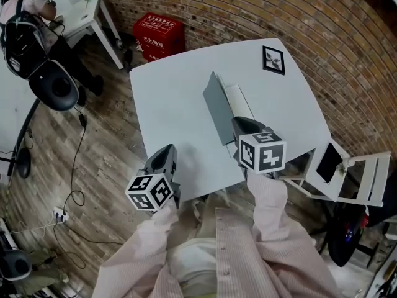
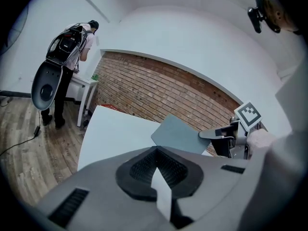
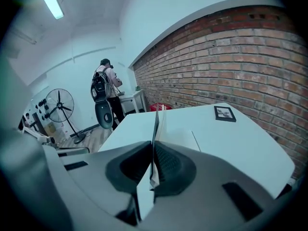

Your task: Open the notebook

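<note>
A notebook lies in the middle of the pale table (image 1: pixel 167 98). Its grey cover (image 1: pixel 217 107) is raised on edge above the white pages (image 1: pixel 239 101). My right gripper (image 1: pixel 239 121) is shut on the cover's near edge. In the right gripper view the cover (image 3: pixel 156 124) runs edge-on between the pads of that gripper (image 3: pixel 153 146), with the pages (image 3: pixel 178 138) to its right. My left gripper (image 1: pixel 166 151) hovers at the table's front edge, left of the notebook, shut and holding nothing. The left gripper view shows its closed jaws (image 2: pixel 156 150), the tilted cover (image 2: pixel 175 134) and the right gripper (image 2: pixel 221 134).
A black-framed picture (image 1: pixel 273 59) lies at the table's far right corner. A red crate (image 1: pixel 159 36) sits on the floor against the brick wall. A person with a backpack (image 1: pixel 25 17) stands at a white desk far left. A white folding chair (image 1: pixel 353 176) is at the right.
</note>
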Demonstrator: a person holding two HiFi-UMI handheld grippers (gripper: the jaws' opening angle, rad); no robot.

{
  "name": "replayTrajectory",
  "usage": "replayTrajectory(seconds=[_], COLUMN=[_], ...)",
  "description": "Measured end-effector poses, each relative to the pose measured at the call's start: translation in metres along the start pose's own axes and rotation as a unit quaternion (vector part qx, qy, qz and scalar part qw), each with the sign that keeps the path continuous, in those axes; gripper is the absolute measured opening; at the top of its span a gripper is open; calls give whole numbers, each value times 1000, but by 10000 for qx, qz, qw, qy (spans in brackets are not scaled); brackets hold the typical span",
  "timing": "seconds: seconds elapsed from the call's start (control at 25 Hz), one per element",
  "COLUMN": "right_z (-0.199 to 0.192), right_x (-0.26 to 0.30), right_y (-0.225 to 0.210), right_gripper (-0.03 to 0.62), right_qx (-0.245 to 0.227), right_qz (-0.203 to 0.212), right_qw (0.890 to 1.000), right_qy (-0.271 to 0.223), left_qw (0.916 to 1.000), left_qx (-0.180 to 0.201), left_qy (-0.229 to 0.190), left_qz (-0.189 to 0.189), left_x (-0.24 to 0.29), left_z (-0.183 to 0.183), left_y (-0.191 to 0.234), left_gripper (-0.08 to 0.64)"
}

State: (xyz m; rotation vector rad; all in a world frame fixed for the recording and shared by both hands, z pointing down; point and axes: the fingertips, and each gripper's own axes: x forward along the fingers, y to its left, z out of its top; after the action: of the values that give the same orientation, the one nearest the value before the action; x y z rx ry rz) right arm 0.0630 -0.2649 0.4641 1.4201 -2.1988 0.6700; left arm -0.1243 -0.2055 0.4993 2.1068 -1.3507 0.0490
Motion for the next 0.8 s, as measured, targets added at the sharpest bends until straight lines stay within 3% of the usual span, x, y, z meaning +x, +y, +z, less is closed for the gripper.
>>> replayTrajectory(seconds=[0.28, 0.44, 0.8], right_z=[0, -1, -11], right_x=[3, 7, 19], right_y=[24, 39, 74], right_gripper=[23, 23, 23], right_qx=[-144, -584, -1050], right_qz=[-78, -223, -473], right_qw=[9998, 9980, 9933], right_qy=[-73, -39, -22], left_qw=[9999, 9998, 9993], left_qx=[64, 122, 240], left_qy=[47, 75, 174], left_qz=[-75, -116, -236], left_x=[-15, -22, -39], left_z=[0, 2, 1], left_y=[12, 19, 32], left_gripper=[-8, -8, -8])
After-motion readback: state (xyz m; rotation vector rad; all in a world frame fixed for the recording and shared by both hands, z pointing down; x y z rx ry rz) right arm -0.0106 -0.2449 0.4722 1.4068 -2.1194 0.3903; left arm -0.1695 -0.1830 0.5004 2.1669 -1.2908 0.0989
